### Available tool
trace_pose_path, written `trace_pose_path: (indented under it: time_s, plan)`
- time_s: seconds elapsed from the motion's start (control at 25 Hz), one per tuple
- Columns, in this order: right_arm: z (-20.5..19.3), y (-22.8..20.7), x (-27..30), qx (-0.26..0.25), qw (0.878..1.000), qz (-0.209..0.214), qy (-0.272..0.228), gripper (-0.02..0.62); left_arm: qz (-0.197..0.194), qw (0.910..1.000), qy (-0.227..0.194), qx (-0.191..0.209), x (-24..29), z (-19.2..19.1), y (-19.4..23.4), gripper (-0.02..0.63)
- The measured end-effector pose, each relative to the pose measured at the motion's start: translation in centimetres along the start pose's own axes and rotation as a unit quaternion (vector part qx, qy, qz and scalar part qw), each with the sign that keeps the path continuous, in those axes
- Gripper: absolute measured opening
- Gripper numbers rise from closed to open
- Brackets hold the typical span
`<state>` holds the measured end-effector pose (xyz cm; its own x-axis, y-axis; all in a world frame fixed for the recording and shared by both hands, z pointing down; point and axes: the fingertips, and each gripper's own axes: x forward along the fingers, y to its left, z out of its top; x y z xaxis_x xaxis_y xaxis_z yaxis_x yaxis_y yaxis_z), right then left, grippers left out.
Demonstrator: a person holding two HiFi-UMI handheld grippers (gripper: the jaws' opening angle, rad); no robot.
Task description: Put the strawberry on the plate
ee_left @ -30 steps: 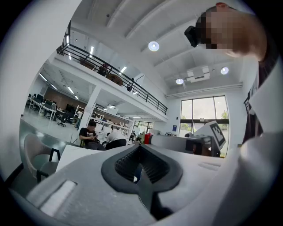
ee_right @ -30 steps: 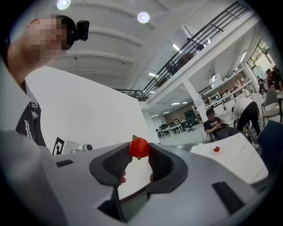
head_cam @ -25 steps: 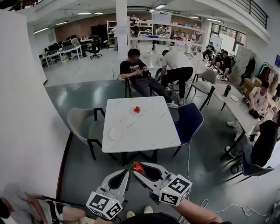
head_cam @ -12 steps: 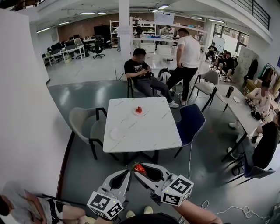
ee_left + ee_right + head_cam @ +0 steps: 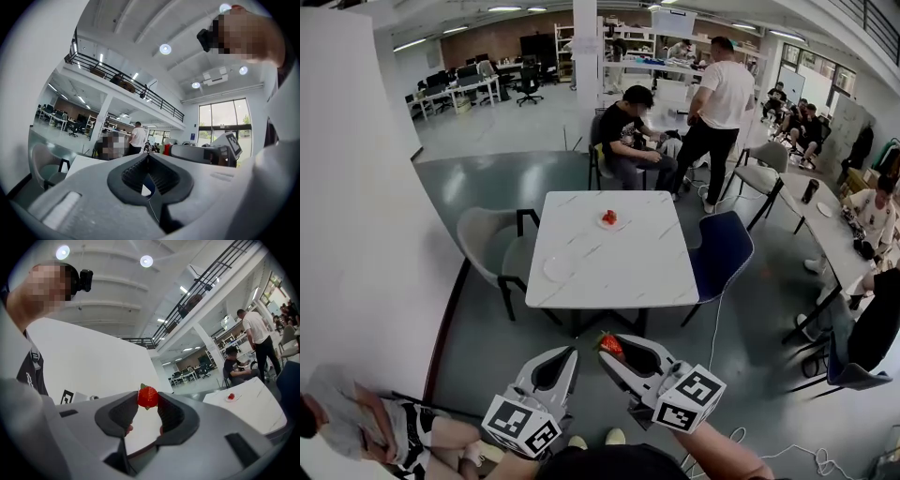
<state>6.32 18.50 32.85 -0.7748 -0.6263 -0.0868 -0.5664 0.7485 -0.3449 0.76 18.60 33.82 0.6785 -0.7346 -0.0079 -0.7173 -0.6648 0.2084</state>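
Note:
A red strawberry (image 5: 610,345) (image 5: 148,397) is pinched at the tips of my right gripper (image 5: 608,341) (image 5: 148,400), which is shut on it and held low, short of the table. My left gripper (image 5: 572,352) (image 5: 148,155) is beside it, jaws together and empty. Ahead stands a white marble table (image 5: 628,272) (image 5: 253,408). On its near left lies an empty white plate (image 5: 556,269). A small plate (image 5: 602,225) (image 5: 231,399) at its far side carries another strawberry (image 5: 609,217) (image 5: 230,396).
A grey chair (image 5: 492,251) stands left of the table and a blue chair (image 5: 722,251) to its right. A seated person (image 5: 628,141) and a standing person (image 5: 719,112) are behind it. A white wall (image 5: 356,234) runs along the left. Cables (image 5: 750,436) lie on the floor.
The table has drawn slightly nearer and shifted in the head view. The person in white behind it has straightened up and stepped right. The strawberry stays in my right gripper.

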Motion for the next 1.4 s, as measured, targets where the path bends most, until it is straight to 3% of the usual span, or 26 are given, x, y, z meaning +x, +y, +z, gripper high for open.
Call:
trace_pose_path:
  time_s: [0.32, 0.68, 0.96, 1.4]
  plan:
    - [1.0, -2.1, -0.9, 0.004, 1.0, 0.004, -0.008, 0.137, 0.018, 0.9998, -0.004, 0.01, 1.7, 0.0, -0.7, 0.011]
    - [0.9, -4.9, 1.8, 0.009, 1.0, 0.005, 0.0, 0.137, 0.039, 0.9991, -0.01, 0.011, 3.6, 0.6, 2.5, 0.009]
    - [1.0, -7.7, 6.1, 0.004, 1.0, -0.006, 0.007, 0.137, 0.044, 0.9988, -0.018, 0.011, 6.1, 1.4, 7.5, 0.009]
    - [0.3, -13.1, 18.3, 0.01, 0.999, -0.03, 0.027, 0.137, 0.044, 0.9988, -0.007, 0.019, 10.5, 2.7, 20.5, 0.011]
